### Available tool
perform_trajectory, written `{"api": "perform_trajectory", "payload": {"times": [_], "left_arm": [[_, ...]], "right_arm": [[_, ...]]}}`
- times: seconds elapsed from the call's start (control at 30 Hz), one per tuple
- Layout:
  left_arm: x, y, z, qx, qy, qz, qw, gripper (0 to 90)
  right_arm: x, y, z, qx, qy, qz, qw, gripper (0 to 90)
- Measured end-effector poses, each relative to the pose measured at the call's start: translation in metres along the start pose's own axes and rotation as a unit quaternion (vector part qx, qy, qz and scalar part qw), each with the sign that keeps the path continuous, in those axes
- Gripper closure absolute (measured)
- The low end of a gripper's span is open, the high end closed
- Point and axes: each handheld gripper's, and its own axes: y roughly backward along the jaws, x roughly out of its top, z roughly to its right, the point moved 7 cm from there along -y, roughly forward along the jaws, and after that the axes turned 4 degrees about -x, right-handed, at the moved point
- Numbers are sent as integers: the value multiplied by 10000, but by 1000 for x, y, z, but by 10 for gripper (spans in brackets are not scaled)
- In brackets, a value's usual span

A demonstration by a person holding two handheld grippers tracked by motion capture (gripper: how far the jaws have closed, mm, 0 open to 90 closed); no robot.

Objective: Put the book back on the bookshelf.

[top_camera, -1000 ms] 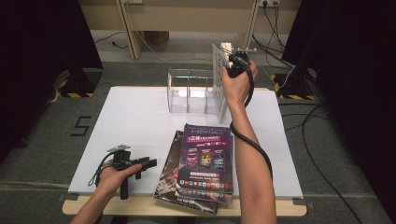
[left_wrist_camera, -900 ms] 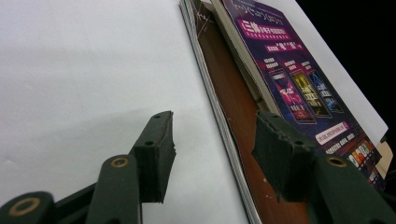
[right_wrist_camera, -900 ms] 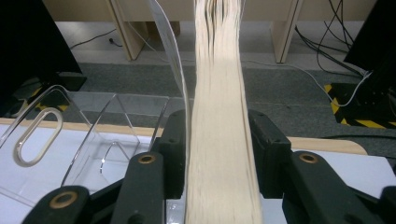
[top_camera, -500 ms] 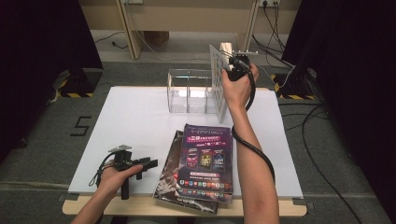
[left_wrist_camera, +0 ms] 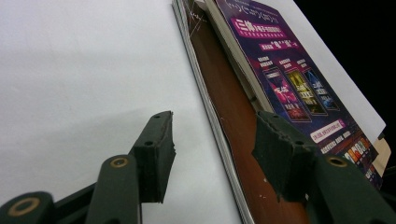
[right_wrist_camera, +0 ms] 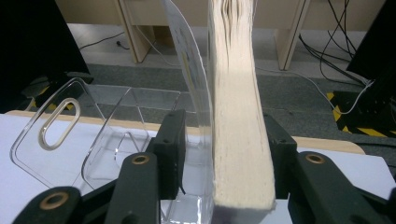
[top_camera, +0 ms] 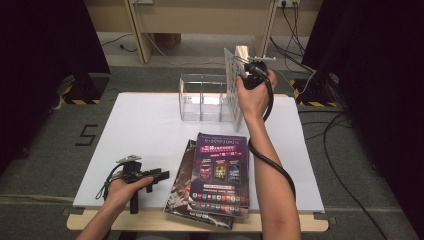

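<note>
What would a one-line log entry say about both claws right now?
right claw: just been opening, upright book between jaws, at clear rack | left claw: open, empty, beside magazines on table

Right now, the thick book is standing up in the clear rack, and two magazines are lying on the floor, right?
Not the floor. The high view shows the two magazines lying on the white table. The thick book does stand up in the clear rack.

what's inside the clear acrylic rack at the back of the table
One thick book stands upright in the clear acrylic rack, at its right end, between the opening right tongs. The other compartments look empty. The book's lower edge is hidden.
</note>
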Motion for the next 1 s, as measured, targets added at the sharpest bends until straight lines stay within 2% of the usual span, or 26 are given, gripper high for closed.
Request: {"api": "perform_trajectory", "payload": {"times": [1.0], "left_arm": [[0, -1, 3, -24, -30, 2, 10000, 470]], "right_arm": [[-6, 17, 1, 50, 74, 59, 9999, 583]]}}
